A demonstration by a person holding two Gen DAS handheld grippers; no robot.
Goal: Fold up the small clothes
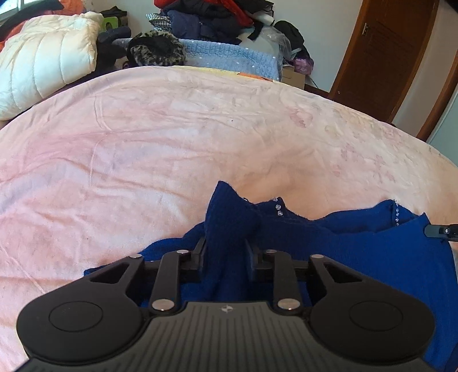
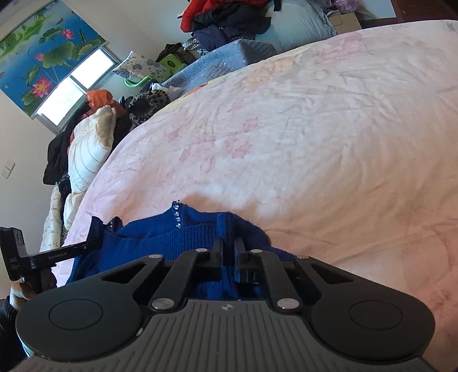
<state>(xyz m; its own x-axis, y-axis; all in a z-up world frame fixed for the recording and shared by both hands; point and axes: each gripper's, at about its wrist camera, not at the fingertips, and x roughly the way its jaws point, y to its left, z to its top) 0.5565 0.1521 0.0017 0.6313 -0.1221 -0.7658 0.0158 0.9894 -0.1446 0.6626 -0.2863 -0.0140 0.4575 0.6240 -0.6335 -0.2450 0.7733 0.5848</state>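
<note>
Two claws, left claw (image 1: 224,247) and right claw (image 2: 228,249), pinch one blue sweater (image 1: 343,243).

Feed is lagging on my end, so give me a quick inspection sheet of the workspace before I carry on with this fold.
Surface: pink bedspread, wrinkled, bare ahead of the garment.
Job's things: blue knit sweater, rhinestones along its neckline, bunched at the near edge.
Clutter: white puffer jacket, leopard-print item, heap of dark and red clothes beyond the bed.
Grippers: left tongs shut on sweater fabric; right tongs shut on a fold.
Cables: nothing seen.
Surroundings: wooden door; lotus picture above window.
</note>
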